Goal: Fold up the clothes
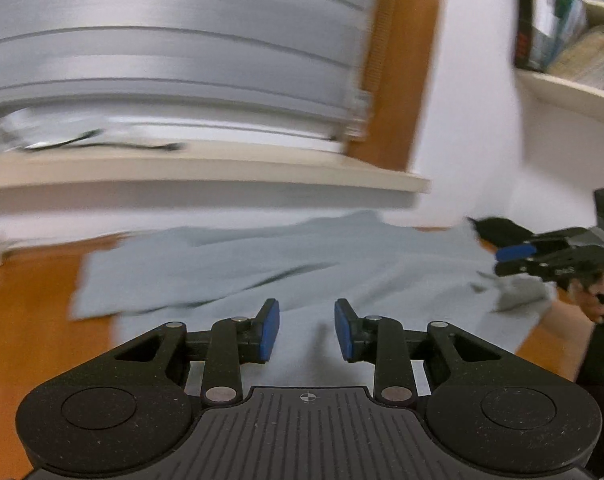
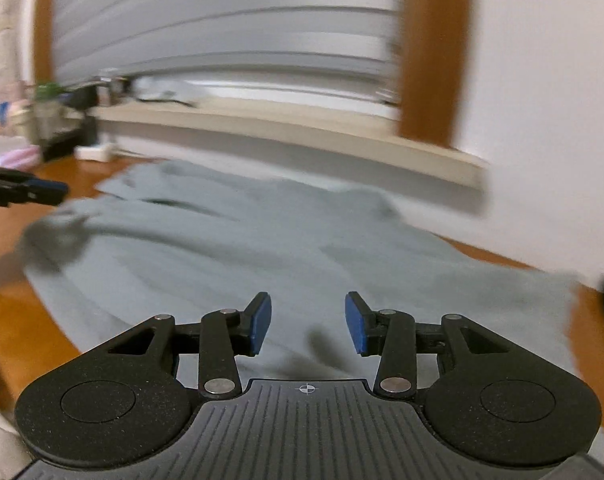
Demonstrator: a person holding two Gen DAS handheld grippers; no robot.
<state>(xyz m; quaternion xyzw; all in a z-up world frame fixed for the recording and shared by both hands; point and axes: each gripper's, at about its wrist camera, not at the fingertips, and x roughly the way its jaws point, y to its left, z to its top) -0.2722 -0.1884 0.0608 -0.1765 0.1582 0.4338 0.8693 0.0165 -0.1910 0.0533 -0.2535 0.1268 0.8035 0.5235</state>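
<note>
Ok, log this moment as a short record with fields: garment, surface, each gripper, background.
garment: pale grey-blue fabric garment, spread out and rumpled, lying flat
surface: orange-brown wooden floor
left gripper: jaws apart, nothing between the blue pads, above the cloth
right gripper: jaws apart, empty, above the cloth
background: cream window ledge, grey slatted shutter
image: motion-blurred

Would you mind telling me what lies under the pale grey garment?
The pale grey garment lies spread on an orange-brown wooden floor, which shows around its edges. Whatever sits beneath its middle is covered, so that cannot be told.
</note>
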